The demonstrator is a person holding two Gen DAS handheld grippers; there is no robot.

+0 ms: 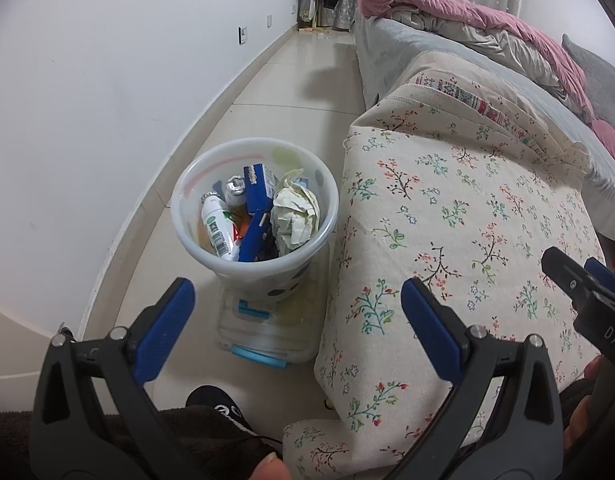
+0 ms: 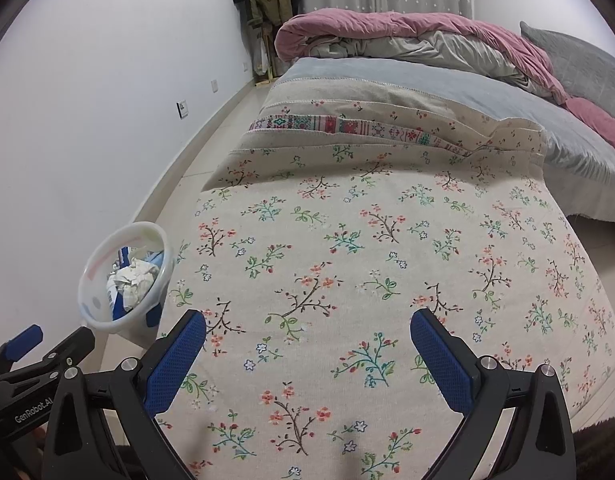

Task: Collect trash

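Note:
A translucent white bin (image 1: 195,184) stands on the floor beside a table under a floral cloth (image 1: 459,216). Inside it lie a crumpled paper ball (image 1: 295,214), blue cartons (image 1: 259,188), a white tube (image 1: 217,228) and a small bottle (image 1: 235,190). My left gripper (image 1: 297,298) hovers open just in front of the bin, nothing between its fingers. My right gripper (image 2: 307,330) hangs open above the floral cloth (image 2: 367,240), also empty. The right wrist view has the bin (image 2: 89,280) at its left edge, with the left gripper's fingers (image 2: 25,340) below it.
The bin rests on a clear lidded box with blue clips (image 1: 259,332). A white wall (image 1: 87,120) runs along the left. A bed with a pink and grey quilt (image 2: 427,40) lies beyond the table. A dark shoe (image 1: 215,402) and a fingertip (image 1: 271,468) show at the bottom.

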